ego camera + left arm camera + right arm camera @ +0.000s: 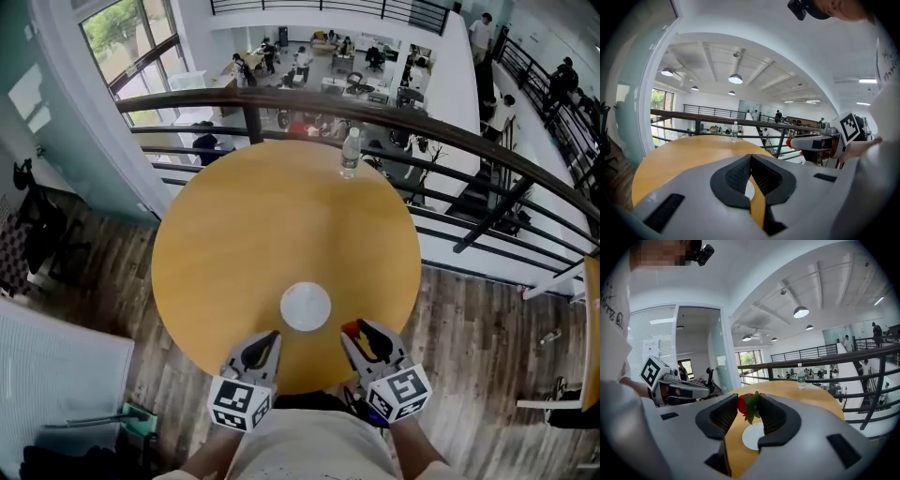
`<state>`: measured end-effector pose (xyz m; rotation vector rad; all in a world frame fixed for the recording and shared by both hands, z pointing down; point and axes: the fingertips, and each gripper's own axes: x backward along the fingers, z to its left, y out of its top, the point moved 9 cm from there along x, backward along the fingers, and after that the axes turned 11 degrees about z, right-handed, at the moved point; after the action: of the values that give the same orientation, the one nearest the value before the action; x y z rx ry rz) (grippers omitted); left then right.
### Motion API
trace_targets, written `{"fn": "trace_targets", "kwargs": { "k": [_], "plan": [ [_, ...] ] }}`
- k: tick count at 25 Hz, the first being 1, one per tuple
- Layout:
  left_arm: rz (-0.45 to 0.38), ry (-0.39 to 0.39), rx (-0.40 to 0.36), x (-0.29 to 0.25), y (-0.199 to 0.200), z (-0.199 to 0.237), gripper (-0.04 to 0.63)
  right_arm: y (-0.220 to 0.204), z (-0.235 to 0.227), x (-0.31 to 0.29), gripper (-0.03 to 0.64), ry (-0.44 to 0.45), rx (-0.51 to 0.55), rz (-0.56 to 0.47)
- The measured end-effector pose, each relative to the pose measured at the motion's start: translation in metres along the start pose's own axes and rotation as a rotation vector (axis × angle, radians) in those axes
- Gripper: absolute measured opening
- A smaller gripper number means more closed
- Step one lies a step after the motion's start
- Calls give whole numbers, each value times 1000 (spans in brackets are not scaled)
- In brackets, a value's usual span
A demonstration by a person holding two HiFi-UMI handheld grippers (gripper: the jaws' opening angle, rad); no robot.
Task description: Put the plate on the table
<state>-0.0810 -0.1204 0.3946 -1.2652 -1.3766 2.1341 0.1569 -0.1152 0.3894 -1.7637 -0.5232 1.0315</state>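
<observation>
Already down: the plate (306, 307) lies flat on the round wooden table (262, 225), near the edge closest to the person, so the set-down named in the task looks done, judging from how it sits. It is round, so it has no long axis and no preferred side to come at it from. It sits just ahead of both tools and in the gap between them, ahead and to the right of the left gripper (273, 336) and ahead and to the left of the right gripper (352, 329). Neither touches it. The head view puts the two tips about equally near; I cannot call one closer. Left gripper: jaws brought together at the tips, nothing between them, table and a sliver of plate showing through the slot behind the pads. Right gripper: jaws closed on a strawberry (744, 404), red body with green leaves hanging down, held above the table and just short of the plate rim. My reading is that the coming move belongs to the right side, a short carry forward and to the left to bring the fruit over the plate. Far across the table, well apart from all this, a water bottle (350, 153) stands upright near the opposite edge.
</observation>
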Motion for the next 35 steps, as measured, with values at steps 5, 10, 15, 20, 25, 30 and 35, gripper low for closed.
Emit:
{"fn": "trace_targets", "kwargs": {
  "k": [5, 10, 15, 20, 25, 30, 35],
  "plan": [
    [9, -35, 50, -8, 5, 4, 25, 6, -2, -7, 158, -8, -22, 7],
    [28, -38, 1, -11, 10, 14, 25, 13, -1, -12, 158, -27, -25, 1],
    [29, -43, -15, -15, 14, 28, 25, 16, -6, -21, 157, -55, -37, 1],
    [35, -49, 2, -18, 12, 40, 25, 14, -4, -30, 158, -64, -31, 16],
    [45, -57, 12, -18, 9, 47, 25, 9, -1, -34, 158, -72, -44, 32],
    [63, -75, 21, -30, 1, 55, 25, -2, -1, -40, 158, -81, -55, 48],
    [86, -94, 23, -43, -6, 59, 25, -12, -2, -50, 158, -89, -61, 80]
  ]
}}
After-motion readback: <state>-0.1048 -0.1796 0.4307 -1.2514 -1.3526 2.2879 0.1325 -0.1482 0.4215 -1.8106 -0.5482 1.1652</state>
